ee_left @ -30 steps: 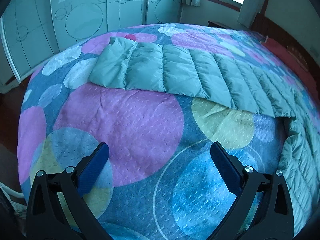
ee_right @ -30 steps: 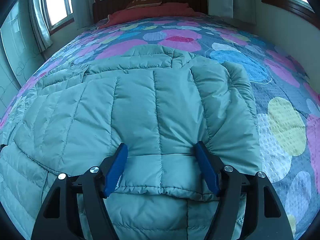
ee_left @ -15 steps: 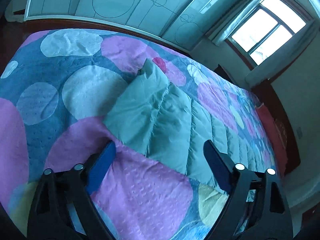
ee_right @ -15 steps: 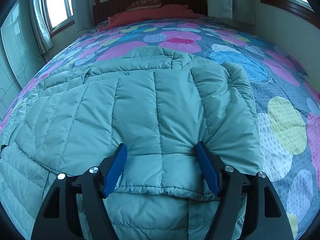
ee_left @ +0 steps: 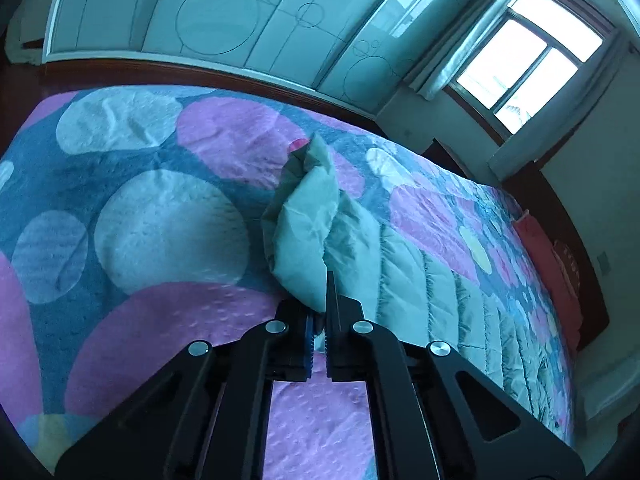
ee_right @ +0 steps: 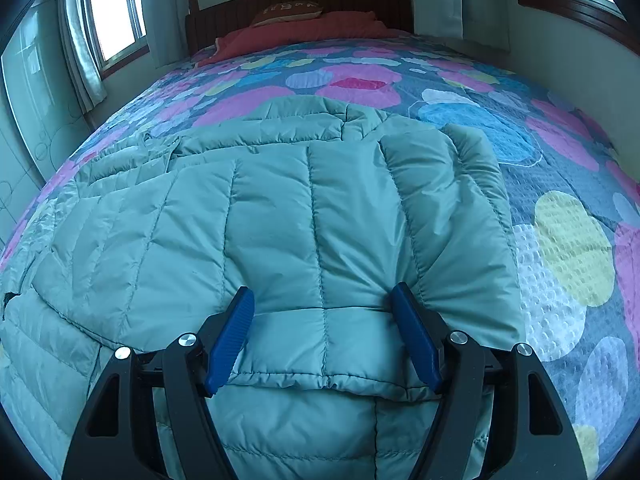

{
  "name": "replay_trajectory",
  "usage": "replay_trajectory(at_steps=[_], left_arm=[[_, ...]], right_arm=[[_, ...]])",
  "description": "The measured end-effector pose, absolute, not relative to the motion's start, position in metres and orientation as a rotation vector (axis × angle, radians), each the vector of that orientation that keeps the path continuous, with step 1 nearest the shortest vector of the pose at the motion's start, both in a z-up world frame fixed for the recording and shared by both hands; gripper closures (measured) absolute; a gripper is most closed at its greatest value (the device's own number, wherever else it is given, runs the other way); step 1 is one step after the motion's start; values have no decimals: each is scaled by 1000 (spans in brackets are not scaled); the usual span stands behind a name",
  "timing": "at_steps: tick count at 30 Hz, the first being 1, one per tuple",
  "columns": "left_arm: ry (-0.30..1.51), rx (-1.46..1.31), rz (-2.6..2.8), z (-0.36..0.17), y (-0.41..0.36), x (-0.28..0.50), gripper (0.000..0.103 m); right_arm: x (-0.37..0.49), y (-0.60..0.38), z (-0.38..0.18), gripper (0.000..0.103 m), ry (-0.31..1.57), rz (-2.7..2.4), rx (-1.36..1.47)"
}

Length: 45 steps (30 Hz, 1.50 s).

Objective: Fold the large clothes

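A pale green quilted down jacket (ee_right: 312, 232) lies spread on the bed. One sleeve is folded across its body under my right gripper. The other sleeve (ee_left: 352, 240) stretches out over the bedspread in the left wrist view. My left gripper (ee_left: 318, 312) is shut on the cuff end of that sleeve, which bunches up between the jaws. My right gripper (ee_right: 324, 312) is open and rests on the folded sleeve near the jacket's lower part, a finger on each side of a quilted panel.
The bed has a bedspread (ee_left: 160, 220) with large coloured circles. A wardrobe with circle-patterned doors (ee_left: 224, 20) stands beyond the bed's edge. Red pillows (ee_right: 304, 28) and a dark headboard are at the far end. Windows (ee_left: 528, 68) light the room.
My left gripper moved forward to the sleeve's cuff end and closed on it. The cuff now bunches upward. My right gripper and the jacket body have stayed put.
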<state>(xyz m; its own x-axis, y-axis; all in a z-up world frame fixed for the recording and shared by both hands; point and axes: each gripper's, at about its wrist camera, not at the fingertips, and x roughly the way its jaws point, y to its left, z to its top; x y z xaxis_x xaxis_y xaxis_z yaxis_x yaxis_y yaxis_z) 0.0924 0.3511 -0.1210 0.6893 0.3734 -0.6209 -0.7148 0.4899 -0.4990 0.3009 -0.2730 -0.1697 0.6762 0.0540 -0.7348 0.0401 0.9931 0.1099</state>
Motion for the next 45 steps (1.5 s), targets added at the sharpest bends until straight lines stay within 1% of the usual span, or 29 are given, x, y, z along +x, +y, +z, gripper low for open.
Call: replay_trajectory(at_steps=[6,11,15,18,24,34,35,37,38,39,41,45], left_arm=[[468,-594,536,-80,287,141,100],[489,-440,339,-56,207,191,100],[519,-323,188,-48,138,223,100],[543,-229,96,-53,87,243,100],[624,-102,-21,-84,11,260,100],[735,4,-130,-119,-68,277,99],[750,6,-142,-120,-72,278,98],[766,-4,-162,-121,-71,276,86],[766,-18,-173,-119,-68,273,71],[761,-30,-176,-117,-67,271,59],[750,-56,-175,-110,-57,262,53],[748,-82,-162,-96,-31,245,50]], right_arm=[[300,-273,-169,33,826,10,126],[299,-273,-169,33,824,12,133],[299,-273,-168,33,819,15,148],[299,-273,-167,33,814,19,161],[298,-278,-169,33,805,30,190],[297,-280,-171,33,798,38,213],[297,-281,-171,33,797,39,216],[297,-281,-171,33,797,40,218],[297,-280,-171,33,798,39,217],[296,-281,-171,33,799,38,215],[297,-281,-171,32,801,37,210],[296,-282,-169,33,808,37,210]])
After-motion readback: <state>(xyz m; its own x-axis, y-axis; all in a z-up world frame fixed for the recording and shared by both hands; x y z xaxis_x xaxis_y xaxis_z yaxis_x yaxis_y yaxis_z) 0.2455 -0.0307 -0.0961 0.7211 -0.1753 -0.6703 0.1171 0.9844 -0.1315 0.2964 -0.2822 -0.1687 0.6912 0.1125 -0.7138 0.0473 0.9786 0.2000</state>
